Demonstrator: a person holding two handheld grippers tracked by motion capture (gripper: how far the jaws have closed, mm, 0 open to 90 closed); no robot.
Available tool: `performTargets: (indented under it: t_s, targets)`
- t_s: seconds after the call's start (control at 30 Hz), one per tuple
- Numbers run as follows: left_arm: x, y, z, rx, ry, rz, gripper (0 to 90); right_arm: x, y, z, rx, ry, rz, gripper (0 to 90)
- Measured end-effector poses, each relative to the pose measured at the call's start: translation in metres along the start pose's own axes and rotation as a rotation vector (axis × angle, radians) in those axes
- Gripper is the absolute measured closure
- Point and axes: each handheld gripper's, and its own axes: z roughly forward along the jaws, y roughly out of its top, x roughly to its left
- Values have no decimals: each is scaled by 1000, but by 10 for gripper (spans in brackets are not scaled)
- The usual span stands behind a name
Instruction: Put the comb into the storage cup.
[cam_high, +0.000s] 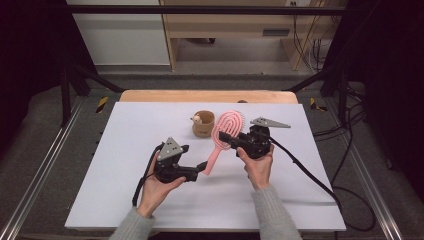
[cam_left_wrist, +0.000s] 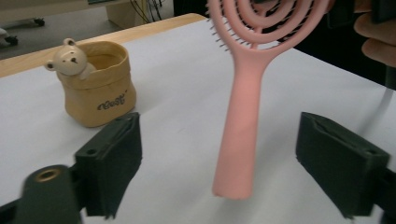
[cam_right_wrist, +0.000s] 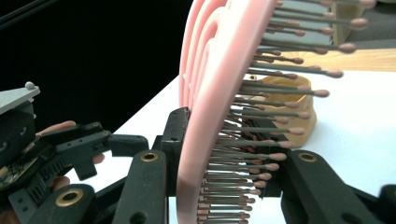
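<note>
Pink hairbrush (cam_high: 226, 136) clamped at its head in my right gripper (cam_right_wrist: 219, 186), handle between my left gripper's (cam_left_wrist: 219, 168) wide-apart jaws, untouched, bear pouch (cam_high: 203, 123) behind.

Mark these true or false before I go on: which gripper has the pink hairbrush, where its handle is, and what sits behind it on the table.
1. The right gripper clamps the pink hairbrush by its head. True.
2. The left gripper grips the handle. False: its jaws stand open either side, apart from it.
3. A blue mug stands behind. False: a tan bear pouch.
4. The brush is held off the white table. True.
</note>
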Motion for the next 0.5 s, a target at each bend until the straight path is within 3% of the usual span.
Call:
performTargets:
  t_s: [0.07, 0.13, 0.37, 0.5]
  targets:
    - [5, 2, -4, -5, -11, -17, 116, -1, 2, -2, -5, -6, -2, 635]
    - [9, 4, -8, -3, 9, -11, 88, -2, 4, -3, -7, -9, -6, 635]
    - [23, 3, -26, -19, 14, -31, 22, -4, 10, -8, -16, -29, -21, 635]
    - [30, -2, -31, -17, 48, -43, 6, -4, 14, -10, -18, -50, -35, 635]
